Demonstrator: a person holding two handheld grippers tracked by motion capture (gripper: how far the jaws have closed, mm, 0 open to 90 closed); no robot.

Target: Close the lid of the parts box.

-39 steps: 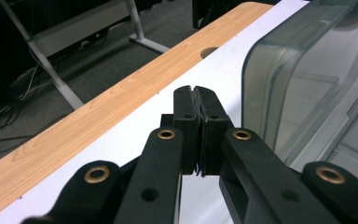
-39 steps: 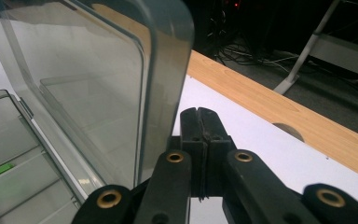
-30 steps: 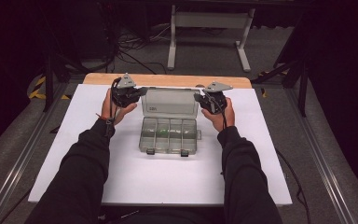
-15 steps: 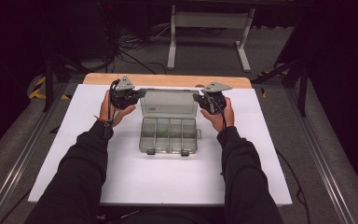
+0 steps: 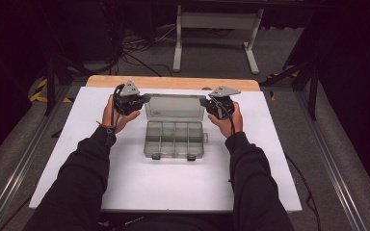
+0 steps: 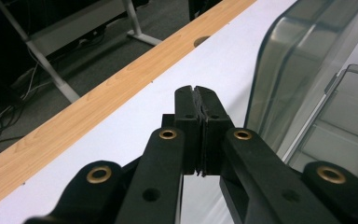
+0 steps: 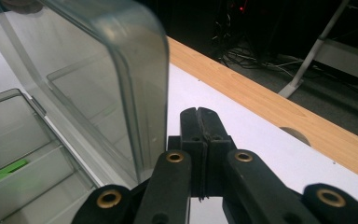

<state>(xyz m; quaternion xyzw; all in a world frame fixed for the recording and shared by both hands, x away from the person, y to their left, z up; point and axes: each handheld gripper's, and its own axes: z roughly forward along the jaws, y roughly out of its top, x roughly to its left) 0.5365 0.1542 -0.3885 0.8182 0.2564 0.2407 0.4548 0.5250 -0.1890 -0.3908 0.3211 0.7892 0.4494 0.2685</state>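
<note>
- Fingers first: left gripper (image 6: 196,91) has both jaws pressed flat together, nothing between them; right gripper (image 7: 199,112) same, jaws closed on empty air. Neither has a grip on anything.
- White table (image 5: 125,192) fills the middle of the high view, wood strip (image 5: 173,82) along its far edge.
- Organizer box (image 5: 174,139) sits centre frame on the table, between the two grippers. Clear grey plastic, divided tray, two latches on the near edge. Looks light, rigid, thin-walled, and smooth enough to skid on the table if pushed from one side.
- Lid (image 5: 175,107) stands open, tilted back from the tray's far edge. Left gripper (image 5: 126,100) is just beside its left edge, right gripper (image 5: 220,102) just beside its right edge; can't tell whether either touches it.
- Left gripper view: lid (image 6: 303,60) fills the right of frame, curved corner close to the jaw tips. Right gripper view: lid (image 7: 116,74) at upper left, edge just beside the jaws.
- Handling call: lid likely flexes and the hinge is the weak point. Hold by the side edges near the free corners, both sides evenly, light force. Closed jaws can only nudge; they need to part before pinching the edge.
- Small green piece (image 7: 7,170) lies in one tray compartment, lower left of the right gripper view; can't identify it.
</note>
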